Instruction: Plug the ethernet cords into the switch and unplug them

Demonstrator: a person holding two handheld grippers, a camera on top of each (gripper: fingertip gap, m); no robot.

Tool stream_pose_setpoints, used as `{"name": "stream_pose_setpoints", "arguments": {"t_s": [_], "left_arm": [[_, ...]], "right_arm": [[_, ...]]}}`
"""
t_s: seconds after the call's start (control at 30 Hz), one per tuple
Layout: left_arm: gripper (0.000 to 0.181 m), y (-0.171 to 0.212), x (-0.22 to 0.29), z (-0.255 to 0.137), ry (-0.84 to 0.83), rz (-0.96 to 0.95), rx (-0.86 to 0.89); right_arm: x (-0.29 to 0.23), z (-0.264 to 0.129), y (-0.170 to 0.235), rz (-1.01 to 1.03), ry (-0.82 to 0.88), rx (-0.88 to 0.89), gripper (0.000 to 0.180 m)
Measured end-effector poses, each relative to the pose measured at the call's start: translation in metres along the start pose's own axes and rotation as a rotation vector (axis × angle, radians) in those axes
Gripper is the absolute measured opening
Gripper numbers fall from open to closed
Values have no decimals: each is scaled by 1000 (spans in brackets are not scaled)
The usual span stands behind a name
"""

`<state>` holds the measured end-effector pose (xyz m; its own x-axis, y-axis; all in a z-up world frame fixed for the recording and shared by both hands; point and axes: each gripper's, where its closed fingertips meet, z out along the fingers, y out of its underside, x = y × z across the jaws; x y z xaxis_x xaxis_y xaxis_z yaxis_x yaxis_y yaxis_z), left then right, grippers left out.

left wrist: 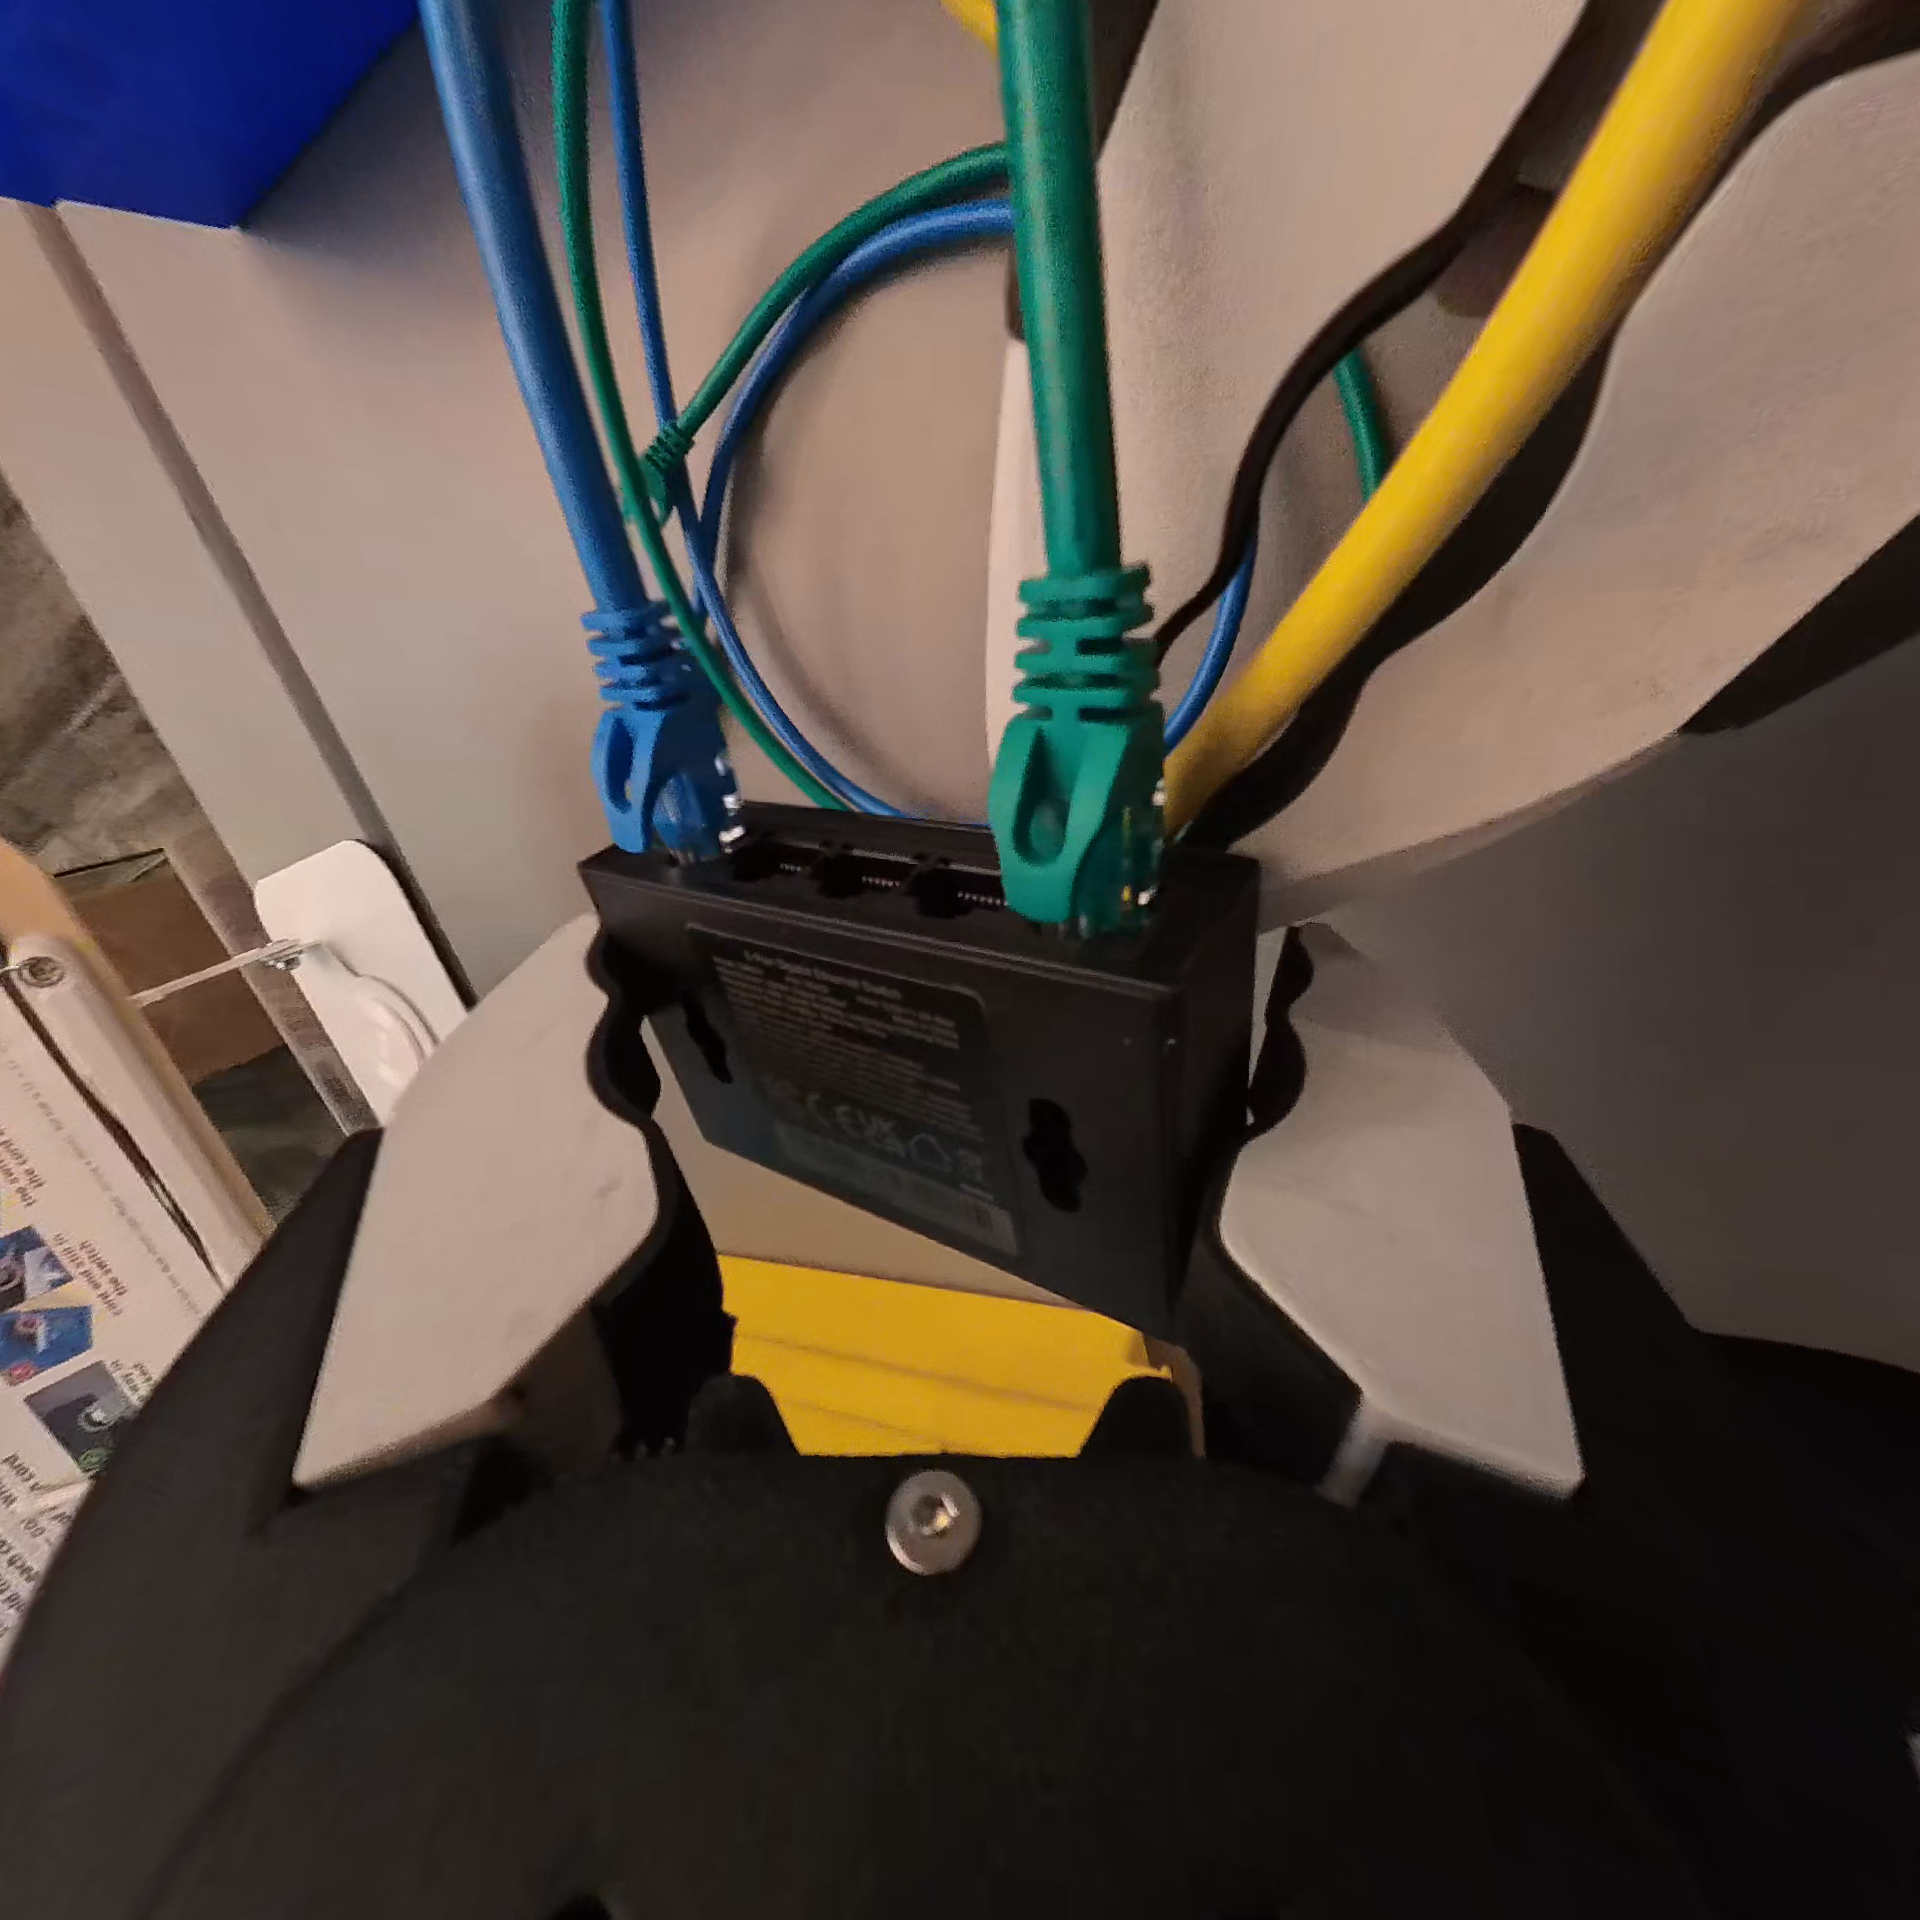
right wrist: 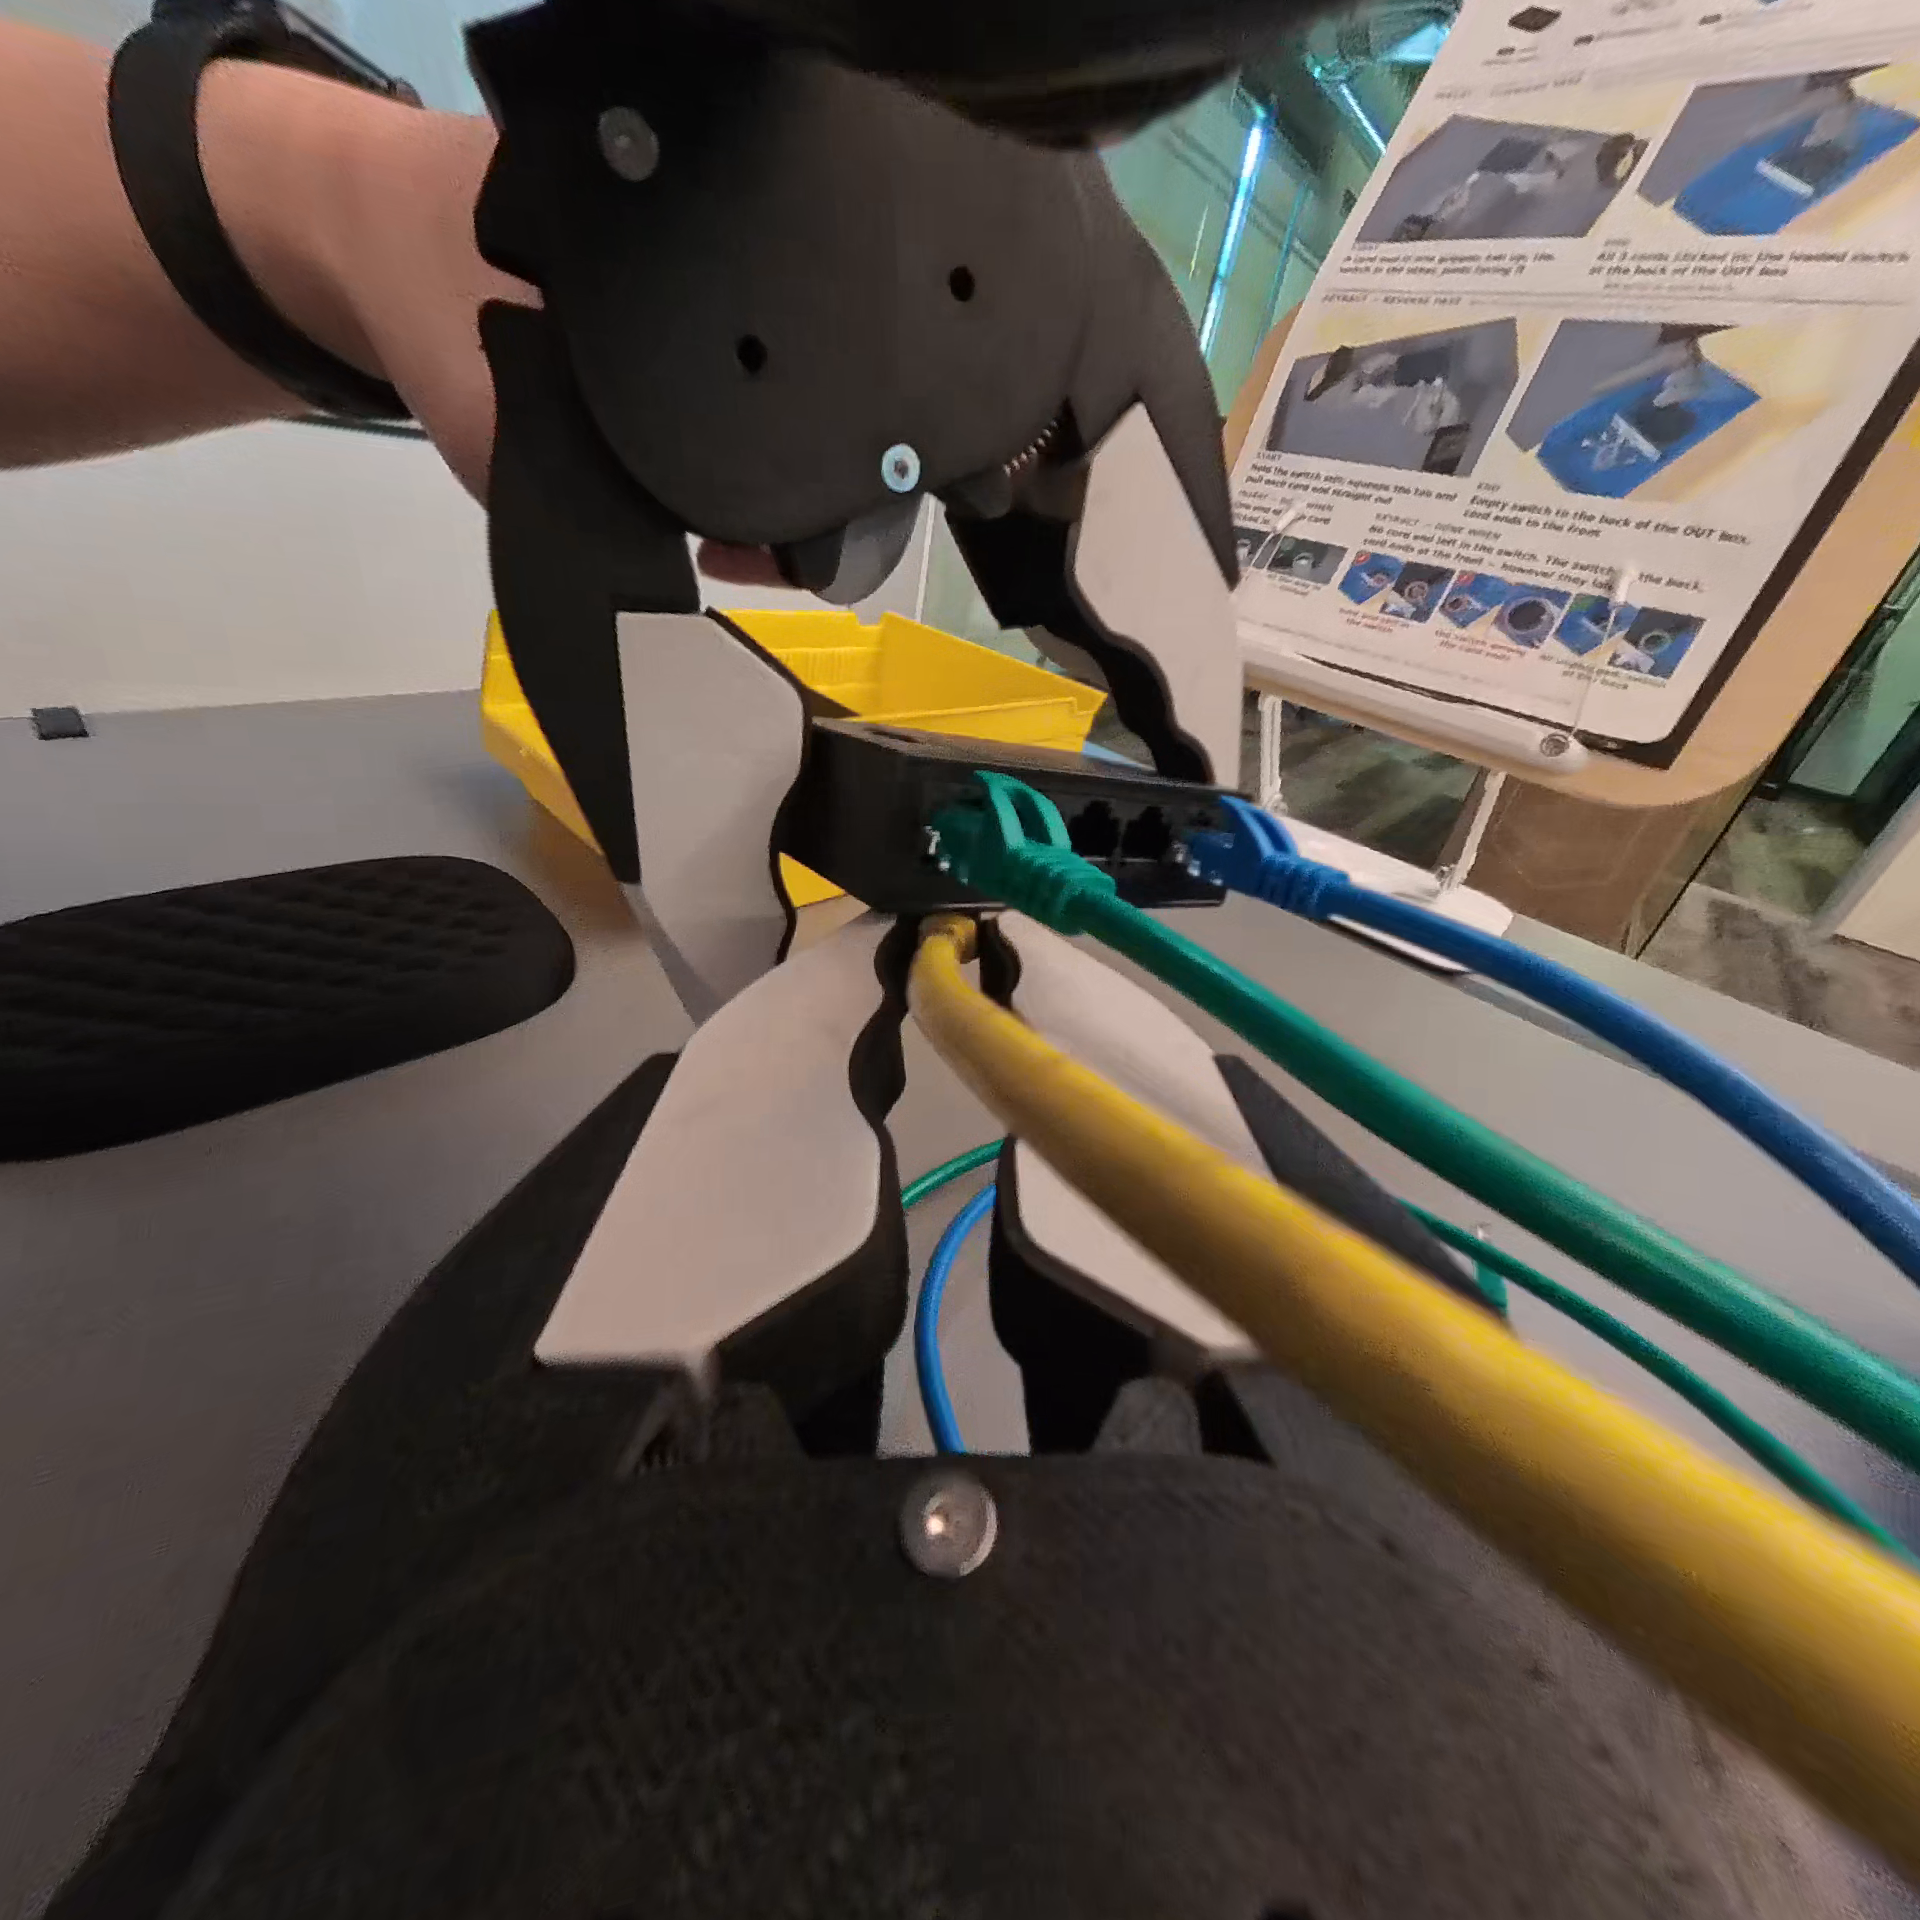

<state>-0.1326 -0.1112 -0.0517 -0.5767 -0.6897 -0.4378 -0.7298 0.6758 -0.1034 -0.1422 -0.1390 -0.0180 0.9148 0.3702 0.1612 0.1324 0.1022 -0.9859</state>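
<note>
The left gripper (left wrist: 940,1049) was clamped across the black ethernet switch (left wrist: 935,1049), holding it clear of the grey table (right wrist: 260,1299) with its port row turned toward the right gripper (right wrist: 940,961). A blue cord (left wrist: 540,416) sat in one end port and a green cord (left wrist: 1065,364) near the other end, with three ports bare between them. The right gripper's jaws were closed on the yellow cord (right wrist: 1299,1257) just behind its plug, right beneath the switch. A yellow bin (right wrist: 935,675) stood behind on the table, an instruction board (right wrist: 1579,343) beyond.
</note>
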Motion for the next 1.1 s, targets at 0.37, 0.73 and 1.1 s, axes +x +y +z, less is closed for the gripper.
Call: {"name": "stream_pose_setpoints", "arguments": {"t_s": [0.37,0.73,1.1], "left_arm": [[57,1,-16,-5,-238,109,-24],[54,-2,-5,13,-193,24,44],[55,-7,-17,7,-351,2,79]], "right_arm": [[-4,3,-22,56,13,124,11],[-3,0,1,2,-33,-19,12],[1,-1,-2,-315,61,-141,12]]}}
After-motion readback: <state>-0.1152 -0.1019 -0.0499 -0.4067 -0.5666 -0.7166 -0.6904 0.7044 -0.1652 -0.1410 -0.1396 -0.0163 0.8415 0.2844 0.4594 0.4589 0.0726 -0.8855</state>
